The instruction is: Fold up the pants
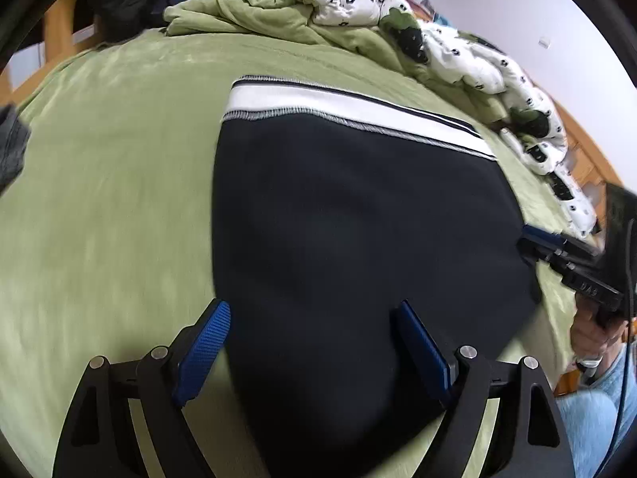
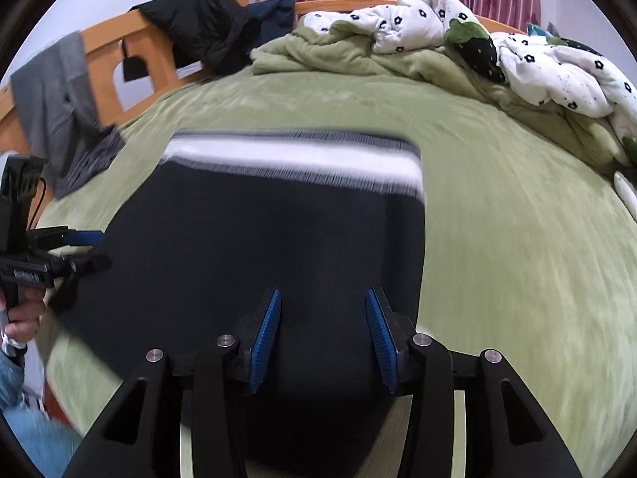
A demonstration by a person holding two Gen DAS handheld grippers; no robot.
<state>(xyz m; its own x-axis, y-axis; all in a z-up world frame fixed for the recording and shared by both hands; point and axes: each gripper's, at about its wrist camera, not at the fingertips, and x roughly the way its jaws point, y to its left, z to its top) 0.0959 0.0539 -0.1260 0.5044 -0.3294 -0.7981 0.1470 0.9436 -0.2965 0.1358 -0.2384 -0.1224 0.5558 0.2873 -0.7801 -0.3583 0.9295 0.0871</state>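
Dark navy pants [image 1: 358, 239] with a white waistband [image 1: 338, 109] lie flat on the green bed; they also show in the right wrist view [image 2: 270, 247], waistband [image 2: 294, 159] at the far end. My left gripper [image 1: 314, 342] is open and empty, hovering over the near left part of the pants. My right gripper [image 2: 323, 334] is open and empty over the near right part. The right gripper shows in the left wrist view [image 1: 545, 243] at the pants' right edge. The left gripper shows in the right wrist view [image 2: 87, 247] at the pants' left edge.
A green bedsheet [image 1: 111, 199] covers the bed. A crumpled green blanket and white flowered quilt [image 2: 458, 40] lie along the far side. Dark clothes [image 2: 199, 24] and a grey garment [image 2: 63, 111] hang on the wooden bed frame [image 2: 115, 63].
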